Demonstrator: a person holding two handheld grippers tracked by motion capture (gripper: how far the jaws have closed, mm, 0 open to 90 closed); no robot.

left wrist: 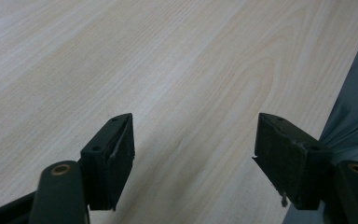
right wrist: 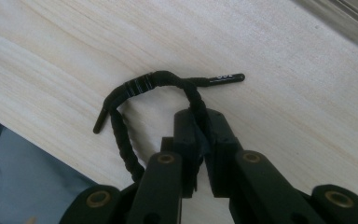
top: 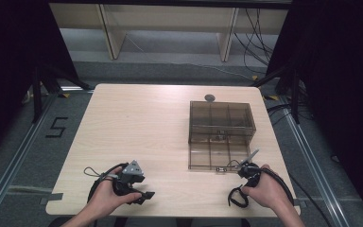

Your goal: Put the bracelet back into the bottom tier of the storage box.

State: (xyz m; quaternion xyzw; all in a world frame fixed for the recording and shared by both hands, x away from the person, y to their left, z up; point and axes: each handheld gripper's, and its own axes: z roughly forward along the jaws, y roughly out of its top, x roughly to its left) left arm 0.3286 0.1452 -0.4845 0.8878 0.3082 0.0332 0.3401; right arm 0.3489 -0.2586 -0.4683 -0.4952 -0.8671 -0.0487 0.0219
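Observation:
A black braided cord (right wrist: 144,84) with stiff tips lies looped on the light wooden table (right wrist: 284,93). My right gripper (right wrist: 200,126) is shut on one strand of it. From above, that gripper (top: 240,189) is in the person's right hand near the table's front right, with the cord (top: 233,199) curling below it. My left gripper (left wrist: 193,144) stands open over bare wood with nothing between its jaws. In the high view it (top: 142,195) sits at the front left in the person's left hand.
A translucent brown compartment box (top: 222,122) stands right of centre, with a second clear sectioned part (top: 208,158) lying open in front of it. A small dark round object (top: 210,98) sits behind the box. Grey cloth (left wrist: 354,116) shows past the table edge.

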